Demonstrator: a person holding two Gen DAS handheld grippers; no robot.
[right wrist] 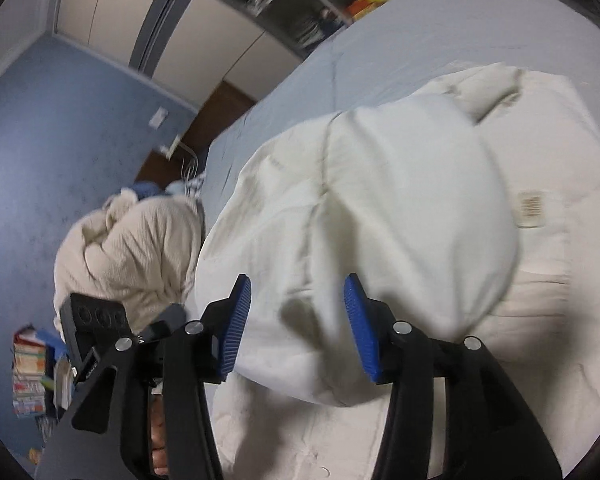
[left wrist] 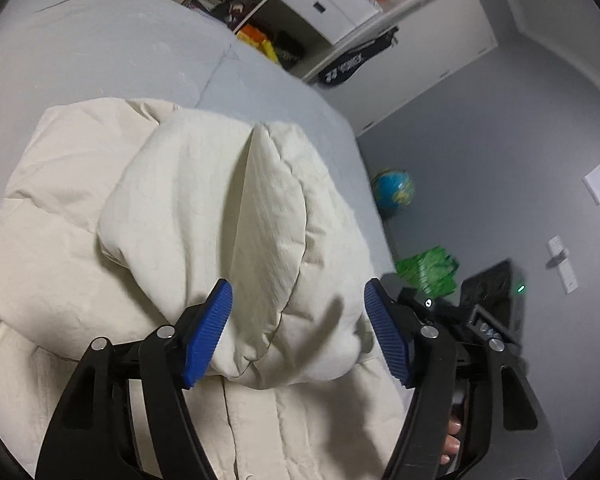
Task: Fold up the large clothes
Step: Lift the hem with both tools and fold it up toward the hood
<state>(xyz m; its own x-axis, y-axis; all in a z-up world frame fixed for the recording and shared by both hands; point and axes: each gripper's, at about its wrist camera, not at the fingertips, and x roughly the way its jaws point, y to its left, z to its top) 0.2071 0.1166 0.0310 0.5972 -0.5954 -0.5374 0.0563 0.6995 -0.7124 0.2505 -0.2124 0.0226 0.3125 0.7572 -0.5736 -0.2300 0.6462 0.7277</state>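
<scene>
A cream puffy quilted jacket (left wrist: 80, 240) lies on a pale blue bed (left wrist: 100, 48). A padded part of it, folded over the body, bulges up in the left wrist view (left wrist: 220, 208) and in the right wrist view (right wrist: 380, 208). My left gripper (left wrist: 298, 304) is open, its blue pads (left wrist: 208, 332) on either side of the near end of this bulge. My right gripper (right wrist: 298, 300) is open too, its blue pads (right wrist: 362, 332) astride the same bulge. A small label (right wrist: 531, 206) shows on the jacket's body.
The bed's edge runs along the right in the left wrist view, with a globe (left wrist: 394, 190) and a green bag (left wrist: 430, 270) on the grey floor beyond. Shelves and white drawers (left wrist: 328, 0) stand behind. A beige garment pile (right wrist: 136, 248) lies left of the bed, and stacked books (right wrist: 30, 372).
</scene>
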